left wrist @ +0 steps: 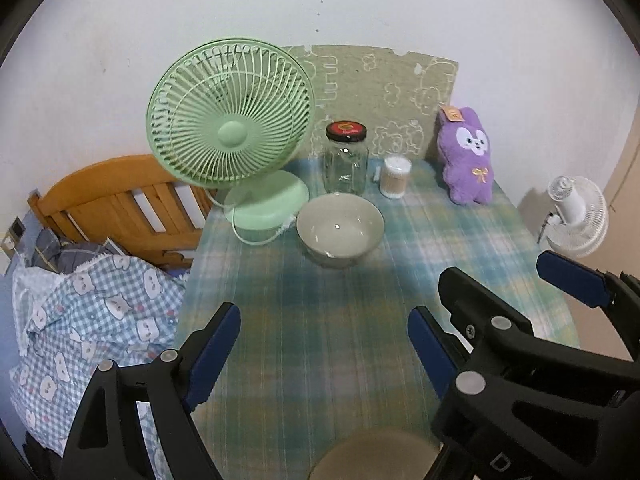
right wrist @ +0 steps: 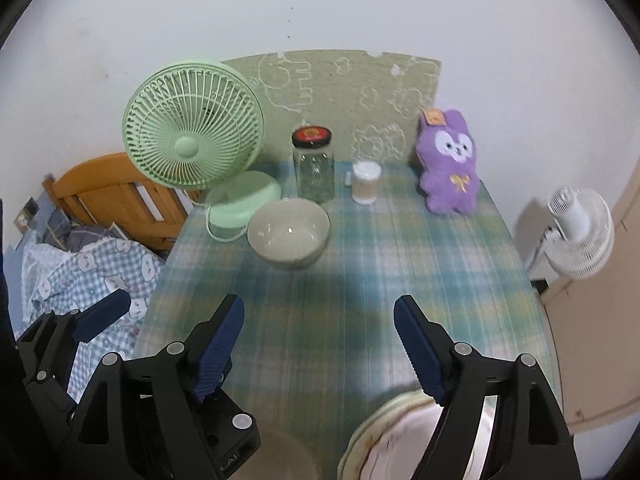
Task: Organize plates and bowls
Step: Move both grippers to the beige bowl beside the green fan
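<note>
Right now both tongs hang over the counter's [left wrist: 320, 320] near half w/ nothing between them: left tongs [left wrist: 324, 340] spread wide, right tongs [right wrist: 320, 344] likewise released. Cut off at the near edge: a plate [right wrist: 384, 440], partly behind a right tong finger, pattern too blurred to read, and a beige round rim [left wrist: 376, 456], can't tell if plate or bowl. The bowl [left wrist: 340, 228] sits upright, mouth up, toward the far-left corner, just beside the green fan's [left wrist: 230, 120] base, near the jar [left wrist: 346, 160]. Purple plush [left wrist: 466, 156] leans at the far-right corner.
</note>
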A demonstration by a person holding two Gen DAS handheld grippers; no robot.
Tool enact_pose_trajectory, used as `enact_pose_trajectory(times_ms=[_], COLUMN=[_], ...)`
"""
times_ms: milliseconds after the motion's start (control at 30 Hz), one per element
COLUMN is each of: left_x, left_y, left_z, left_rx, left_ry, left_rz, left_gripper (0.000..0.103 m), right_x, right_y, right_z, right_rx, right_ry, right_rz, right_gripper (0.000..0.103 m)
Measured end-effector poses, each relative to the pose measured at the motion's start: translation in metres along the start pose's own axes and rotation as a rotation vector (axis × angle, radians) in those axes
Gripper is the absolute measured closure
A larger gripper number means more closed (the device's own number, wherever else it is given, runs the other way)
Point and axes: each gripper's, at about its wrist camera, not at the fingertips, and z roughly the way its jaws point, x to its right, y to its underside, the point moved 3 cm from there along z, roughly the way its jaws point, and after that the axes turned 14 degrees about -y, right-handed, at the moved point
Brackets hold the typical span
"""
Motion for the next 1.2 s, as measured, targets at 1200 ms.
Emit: enact_pose_trajectory(times_ms=[1200], left_x=[0.037], left_y=[-0.074], left_z=[0.194], left_rx=[-0.109], left_ry=[-0.154], left_rz=[-0.122], left_gripper=[0.029], right_x=[0.07], right_y=[-0.094], right_z=[0.223], right_rx=[-0.106], right_ry=[-0.13], right_rz=[-0.041], right_gripper=[0.025])
